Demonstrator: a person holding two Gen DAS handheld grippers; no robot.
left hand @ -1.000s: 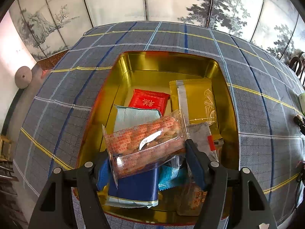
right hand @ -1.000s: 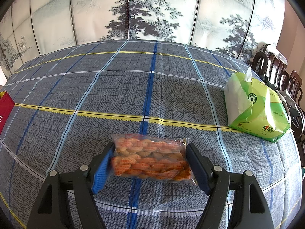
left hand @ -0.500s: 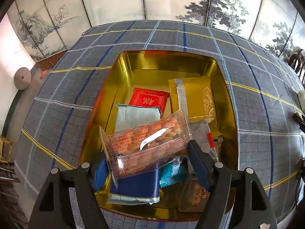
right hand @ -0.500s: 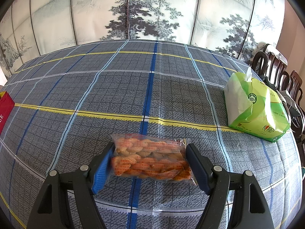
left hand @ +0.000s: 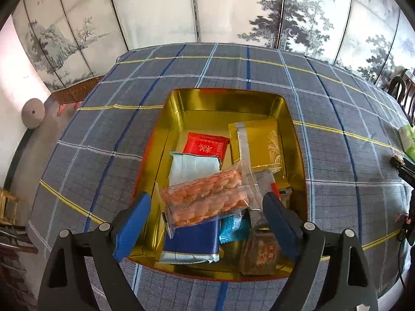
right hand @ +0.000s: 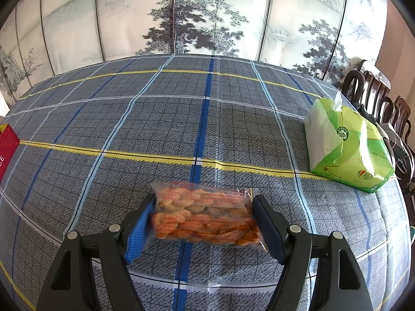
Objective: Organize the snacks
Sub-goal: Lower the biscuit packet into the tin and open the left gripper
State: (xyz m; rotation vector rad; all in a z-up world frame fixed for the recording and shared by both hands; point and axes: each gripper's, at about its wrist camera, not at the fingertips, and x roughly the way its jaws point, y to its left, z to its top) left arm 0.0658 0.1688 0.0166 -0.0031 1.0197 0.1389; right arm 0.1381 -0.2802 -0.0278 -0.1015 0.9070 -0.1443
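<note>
Left gripper (left hand: 207, 215) jaws opening, clear of the snack bag (left hand: 207, 202) now lying atop packets in the gold tin (left hand: 228, 101). Right gripper (right hand: 202, 220) jaws bracket the second bag (right hand: 205, 217), long axis spanning them; grip unclear.

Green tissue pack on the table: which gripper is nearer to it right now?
Right. The right gripper brackets a clear snack bag on the cloth, with the tissue pack just beyond on its right. The left gripper, jaws opening, is over the gold tin, farther away.
</note>
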